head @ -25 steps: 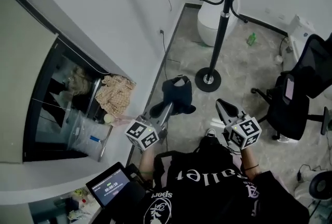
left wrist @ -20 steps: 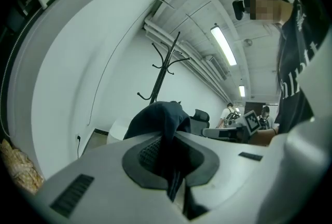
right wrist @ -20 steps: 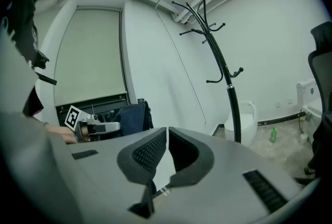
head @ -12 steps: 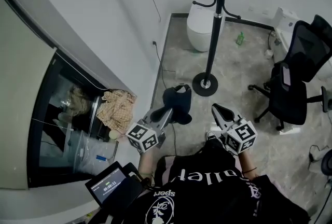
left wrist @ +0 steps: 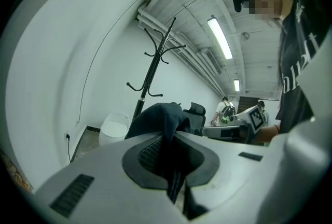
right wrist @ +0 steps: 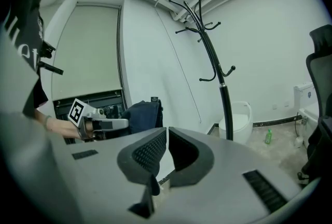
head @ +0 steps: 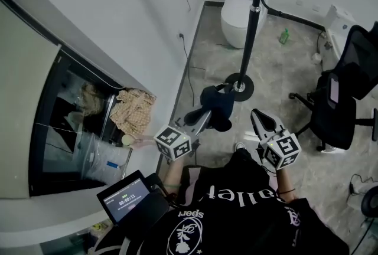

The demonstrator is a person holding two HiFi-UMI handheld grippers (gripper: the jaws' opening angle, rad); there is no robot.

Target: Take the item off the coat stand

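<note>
A dark navy garment (head: 217, 105) hangs from my left gripper (head: 207, 111), whose jaws are shut on a fold of it (left wrist: 155, 119). It is held in the air, off the black coat stand (head: 251, 23), in front of the stand's round base (head: 239, 87). In the left gripper view the stand (left wrist: 153, 70) rises behind the cloth with bare hooks. My right gripper (head: 257, 117) is level with the left, apart from the garment, jaws shut with nothing between them (right wrist: 167, 148). From the right gripper view the garment (right wrist: 142, 116) dangles at the left gripper's tip.
A white bin (head: 239, 12) and a green bottle (head: 284, 37) stand by the far wall. A black office chair (head: 345, 100) is at the right. A checkered cloth (head: 134, 112) lies on a dark cabinet at the left. A tablet (head: 127, 200) sits near my left hip.
My left gripper has shifted a little to the right and forward with the dark garment still in it. The right gripper has barely moved. The head view has swung slightly.
</note>
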